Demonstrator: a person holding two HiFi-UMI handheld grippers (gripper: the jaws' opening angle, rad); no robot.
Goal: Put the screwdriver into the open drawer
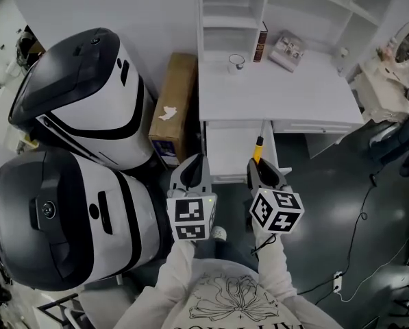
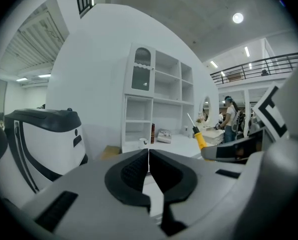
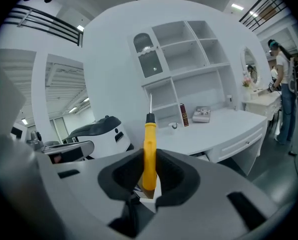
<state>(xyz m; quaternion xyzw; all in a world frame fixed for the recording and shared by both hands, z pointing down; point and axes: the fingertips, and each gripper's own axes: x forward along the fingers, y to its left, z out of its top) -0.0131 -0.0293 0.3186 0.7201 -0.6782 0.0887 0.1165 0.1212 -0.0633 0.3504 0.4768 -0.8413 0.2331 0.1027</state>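
Holding the screwdriver (image 3: 148, 154) by its yellow handle, my right gripper (image 1: 260, 172) has both jaws pressed against the handle's sides, and the thin metal shaft points ahead and upward out of the grip. From the head view, the tool hangs over the right part of the open drawer (image 1: 226, 151), which juts from the front of a white desk (image 1: 286, 91) with shelves behind. My left gripper (image 1: 194, 171) sits just beside the right, its jaws together with nothing between them. A cardboard box (image 1: 172, 105) and two large white-and-black machines stand to the left. I judge the risks to be these: the raised shaft could strike the desk's front edge above the drawer, the smooth handle could pivot in my narrow grip, or letting go too near the drawer's front could drop the tool to the floor.
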